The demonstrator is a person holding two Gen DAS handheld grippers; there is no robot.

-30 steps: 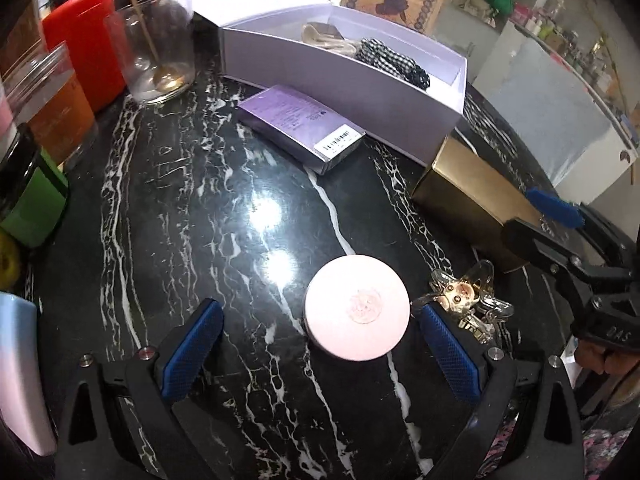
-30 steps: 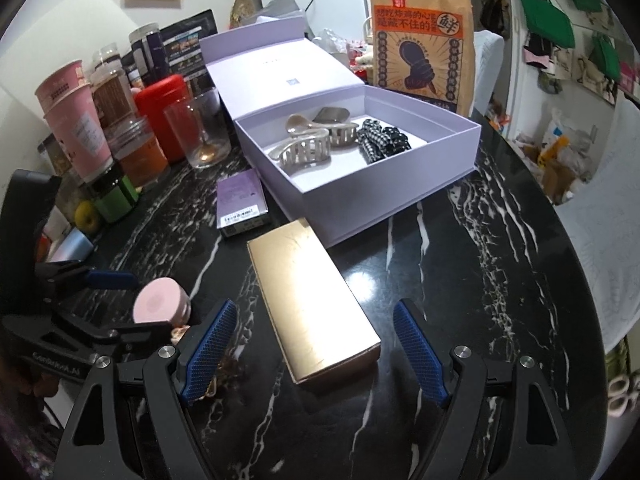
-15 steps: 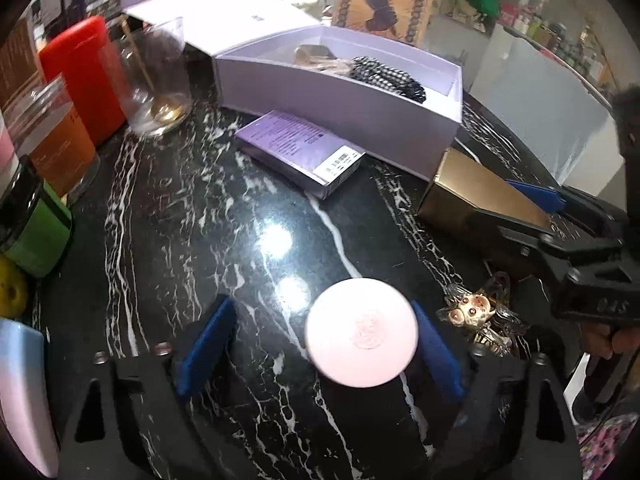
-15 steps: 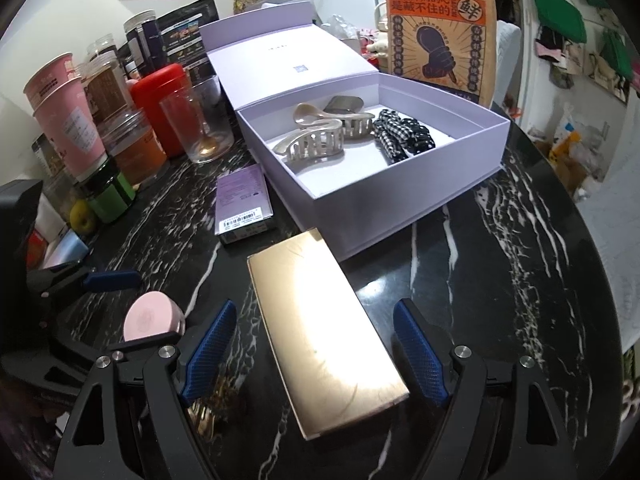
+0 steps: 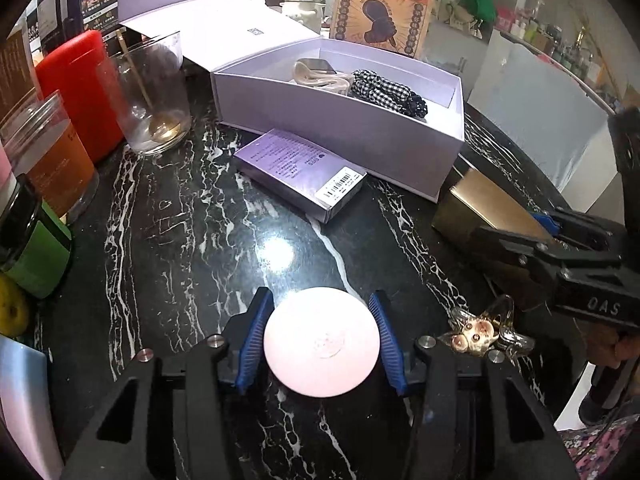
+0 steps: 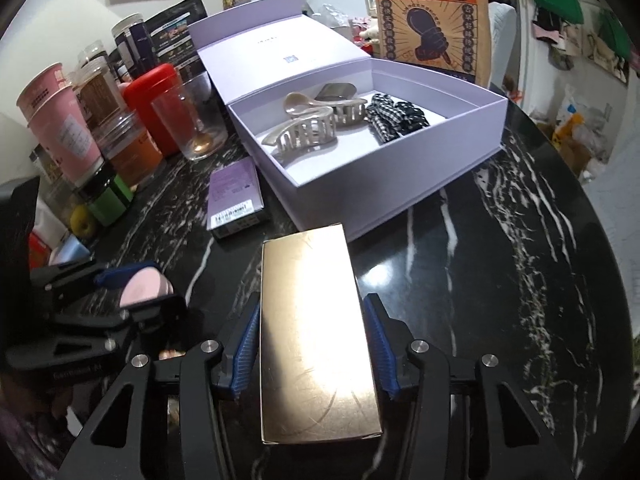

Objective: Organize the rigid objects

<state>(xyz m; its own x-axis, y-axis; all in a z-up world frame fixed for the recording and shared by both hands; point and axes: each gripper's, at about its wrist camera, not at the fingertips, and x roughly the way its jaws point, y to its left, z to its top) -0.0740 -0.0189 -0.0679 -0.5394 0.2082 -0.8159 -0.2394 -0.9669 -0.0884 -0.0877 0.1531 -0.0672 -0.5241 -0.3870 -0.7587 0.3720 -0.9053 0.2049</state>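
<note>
My left gripper [image 5: 321, 344] is shut on a round pink compact [image 5: 321, 347], its blue pads against both sides. My right gripper [image 6: 312, 344] is shut on a long gold box [image 6: 316, 332], which also shows at the right of the left wrist view [image 5: 480, 204]. An open lilac box [image 6: 400, 176] stands beyond, holding beige hair claws [image 6: 304, 132] and a checked scrunchie [image 6: 394, 116]. A small purple carton [image 5: 300, 172] lies in front of the lilac box. A clear jewelled hair clip [image 5: 482, 330] lies on the black marble table [image 5: 160, 240] right of the compact.
Along the left stand a glass with a spoon [image 5: 154, 96], a red canister [image 5: 84, 88], an orange jar [image 5: 48, 160], a green-labelled jar [image 5: 32, 248] and pink cups [image 6: 60, 128]. A printed paper bag [image 6: 432, 16] stands behind the lilac box.
Both grippers moved forward and closed: the left onto the pink compact, the right onto the gold box. Both were open a second ago.
</note>
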